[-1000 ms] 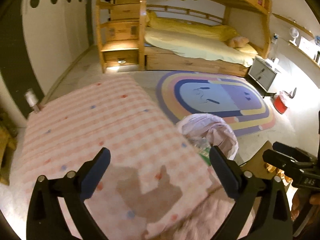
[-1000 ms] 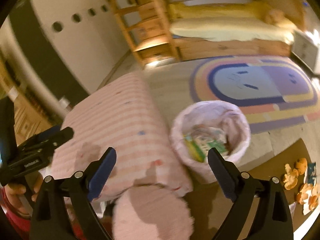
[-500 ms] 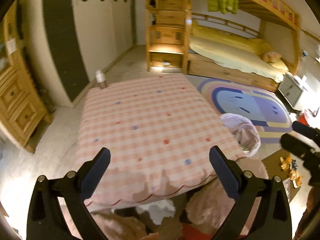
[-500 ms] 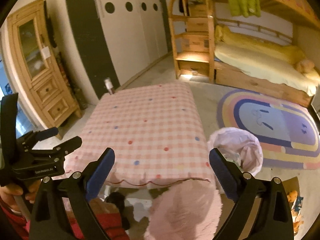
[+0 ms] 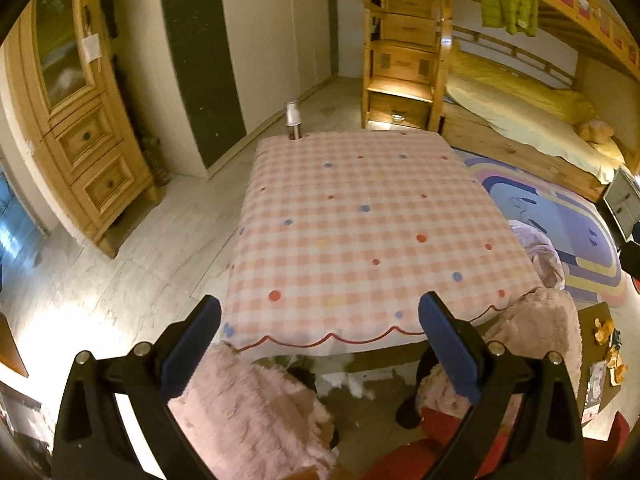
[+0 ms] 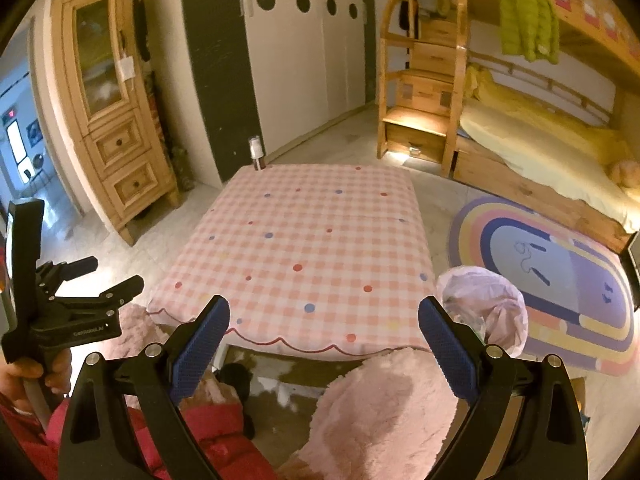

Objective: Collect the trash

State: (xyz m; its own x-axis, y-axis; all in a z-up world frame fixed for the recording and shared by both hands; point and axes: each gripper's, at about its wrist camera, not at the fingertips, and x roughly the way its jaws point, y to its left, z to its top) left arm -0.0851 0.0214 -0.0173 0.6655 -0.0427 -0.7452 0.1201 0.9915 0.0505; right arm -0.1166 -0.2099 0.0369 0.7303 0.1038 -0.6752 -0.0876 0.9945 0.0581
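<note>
Trash bag [image 6: 486,312] crinkled pale plastic beside checked table [image 6: 304,248], both grippers' fingers [image 5: 448,344] spread empty.

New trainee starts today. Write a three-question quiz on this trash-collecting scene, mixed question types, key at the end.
1. True or false: the left claw is shut on a piece of trash.
2. Multiple choice: the lined trash bin stands (A) on the checked tablecloth, (B) on the floor beside the table's right edge, between the table and the rainbow rug, (C) on the lower bunk bed.
3. Fill in: the garment hanging from the upper bunk rail is a ____ puffer jacket.

Key: 1 false, both it and the right claw are open and empty; 2 B; 3 green.
</note>
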